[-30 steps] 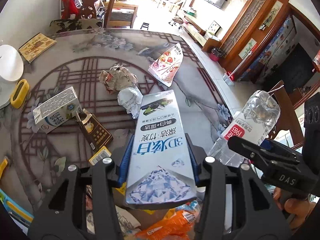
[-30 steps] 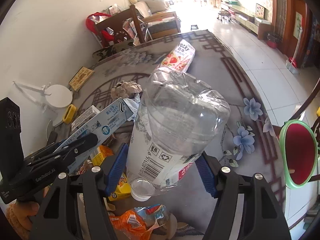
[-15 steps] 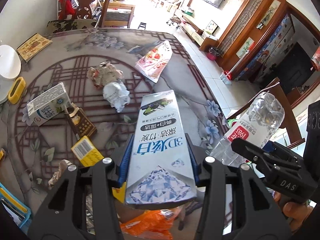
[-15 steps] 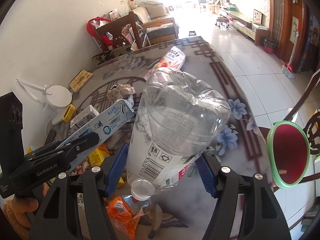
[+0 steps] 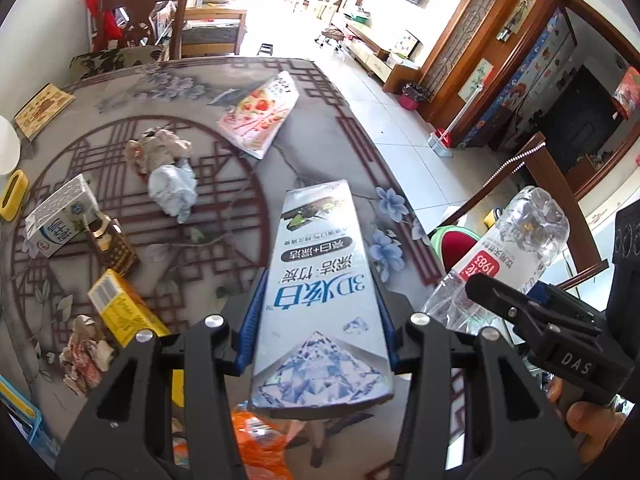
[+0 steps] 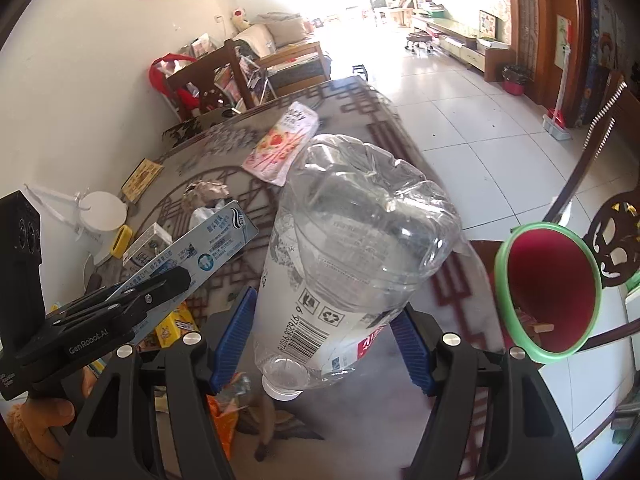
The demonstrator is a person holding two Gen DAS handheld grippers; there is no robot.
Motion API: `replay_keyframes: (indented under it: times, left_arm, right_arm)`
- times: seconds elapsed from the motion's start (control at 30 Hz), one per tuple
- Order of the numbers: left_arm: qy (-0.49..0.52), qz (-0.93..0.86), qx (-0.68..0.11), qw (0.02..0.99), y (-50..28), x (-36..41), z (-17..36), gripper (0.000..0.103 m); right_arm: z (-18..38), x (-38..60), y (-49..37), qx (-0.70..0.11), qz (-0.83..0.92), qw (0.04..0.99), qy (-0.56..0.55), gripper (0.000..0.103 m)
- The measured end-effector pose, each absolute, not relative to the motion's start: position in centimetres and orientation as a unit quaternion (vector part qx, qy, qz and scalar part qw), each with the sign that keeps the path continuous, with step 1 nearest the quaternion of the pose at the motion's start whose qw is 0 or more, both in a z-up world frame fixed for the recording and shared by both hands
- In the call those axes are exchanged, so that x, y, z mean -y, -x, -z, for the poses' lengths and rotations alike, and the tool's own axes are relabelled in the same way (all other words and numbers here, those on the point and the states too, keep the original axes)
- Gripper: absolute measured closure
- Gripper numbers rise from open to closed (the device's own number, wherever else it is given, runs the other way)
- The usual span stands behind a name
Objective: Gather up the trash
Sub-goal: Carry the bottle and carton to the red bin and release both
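A toothpaste box (image 5: pixel 320 304) is sitting between the left gripper's (image 5: pixel 318 320) pads, a plastic bottle (image 6: pixel 352 264) between the right gripper's (image 6: pixel 324 344). A bin (image 6: pixel 548 292) is standing right, off the table (image 5: pixel 224 256); a snack packet (image 5: pixel 260 114) is lying far.

Looking forward and steeply down along the left gripper (image 5: pixel 320 312), close over the patterned grey tabletop (image 5: pixel 224 216), facing the bright living room beyond. Riding the right gripper (image 6: pixel 324 332) likewise, angling further toward the tiled floor. Sharing the tabletop, the pink snack packet (image 5: pixel 260 114) (image 6: pixel 282 144), and each catching the other gripper alongside.
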State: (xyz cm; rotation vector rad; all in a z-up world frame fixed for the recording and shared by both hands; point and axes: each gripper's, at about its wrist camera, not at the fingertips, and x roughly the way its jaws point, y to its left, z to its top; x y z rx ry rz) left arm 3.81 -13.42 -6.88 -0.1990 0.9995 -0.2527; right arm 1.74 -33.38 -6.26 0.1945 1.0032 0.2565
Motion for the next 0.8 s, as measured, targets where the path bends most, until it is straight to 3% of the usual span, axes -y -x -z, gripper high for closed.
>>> replay_keyframes:
  times: [0.57, 0.8]
  left_arm:
    - [0.073, 0.137, -0.485, 0.861, -4.9, 21.1, 7.0, 0.057]
    - [0.059, 0.153, -0.49, 0.856, -5.9, 24.9, 7.3, 0.057]
  right_arm:
    - [6.9, 43.2, -2.5, -0.477, -0.078, 0.868, -0.119, 0.038]
    - [7.7, 51.4, -3.6, -0.468, 0.013, 0.876, -0.118, 0.038]
